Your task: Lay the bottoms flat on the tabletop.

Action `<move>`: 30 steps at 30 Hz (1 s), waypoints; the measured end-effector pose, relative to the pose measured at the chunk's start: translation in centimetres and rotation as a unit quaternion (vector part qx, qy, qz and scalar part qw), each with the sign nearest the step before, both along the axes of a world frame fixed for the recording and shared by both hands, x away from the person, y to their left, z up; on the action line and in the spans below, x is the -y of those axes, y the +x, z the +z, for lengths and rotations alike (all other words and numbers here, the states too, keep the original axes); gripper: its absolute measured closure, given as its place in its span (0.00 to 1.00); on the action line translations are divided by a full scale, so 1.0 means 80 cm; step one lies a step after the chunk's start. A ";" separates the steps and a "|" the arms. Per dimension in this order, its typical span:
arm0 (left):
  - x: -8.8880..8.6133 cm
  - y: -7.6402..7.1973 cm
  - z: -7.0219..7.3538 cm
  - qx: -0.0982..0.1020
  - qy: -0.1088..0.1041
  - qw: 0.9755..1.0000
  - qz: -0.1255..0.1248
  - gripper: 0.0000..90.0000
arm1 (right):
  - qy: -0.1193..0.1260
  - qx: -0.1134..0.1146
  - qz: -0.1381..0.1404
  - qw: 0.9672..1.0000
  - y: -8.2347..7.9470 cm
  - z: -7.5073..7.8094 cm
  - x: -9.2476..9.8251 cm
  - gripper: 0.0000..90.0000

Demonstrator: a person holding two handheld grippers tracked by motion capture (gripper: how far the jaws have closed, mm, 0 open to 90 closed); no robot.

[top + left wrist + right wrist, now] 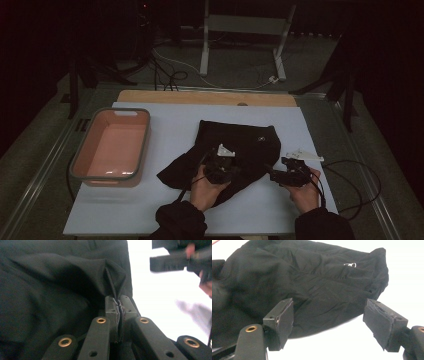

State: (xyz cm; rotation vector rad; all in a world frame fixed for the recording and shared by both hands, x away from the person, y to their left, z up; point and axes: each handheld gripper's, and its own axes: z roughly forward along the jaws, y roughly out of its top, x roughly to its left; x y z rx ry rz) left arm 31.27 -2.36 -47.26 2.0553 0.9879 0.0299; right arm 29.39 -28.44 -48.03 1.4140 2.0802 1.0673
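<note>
A black garment [240, 145] lies crumpled on the white table cover [170, 130], a small white logo near its upper right. My left gripper [220, 167] rests on the garment's lower middle; in the left gripper view its jaws [119, 306] are shut on a pinched fold of the black garment [62, 277]. My right gripper [287, 175] hovers just off the garment's right edge. Seen from the right gripper view, its fingertips [328, 315] stand wide apart with nothing between them, and the garment [312, 277] lies ahead.
A pink tub [112, 145] with a grey rim stands on the left of the table. A wooden strip [205, 97] runs along the far edge. Cables [350, 180] trail over the right side. Beyond the table is a dark floor with a metal stand [245, 30].
</note>
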 end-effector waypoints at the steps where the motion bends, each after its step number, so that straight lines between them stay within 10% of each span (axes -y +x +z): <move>1: -0.004 0.004 0.004 0.001 -0.006 1.000 0.006 0.97 | 0.000 0.000 0.000 1.000 0.000 0.000 0.000 0.27; 8: -0.025 0.027 0.028 0.008 -0.034 0.999 0.037 0.97 | 0.000 -0.001 0.000 1.000 0.000 0.000 -0.001 0.27; 16: -0.047 0.063 0.020 0.001 -0.005 0.996 0.089 0.96 | 0.000 -0.001 0.001 1.000 0.000 -0.001 -0.001 0.27; 24: -0.059 0.069 -0.004 -0.002 0.009 0.993 0.114 0.53 | 0.001 0.000 0.000 1.000 0.000 0.000 0.000 0.27; 30: -0.068 0.051 0.003 0.012 -0.007 0.993 0.113 0.42 | -0.001 0.000 0.001 1.000 0.000 0.000 -0.001 0.27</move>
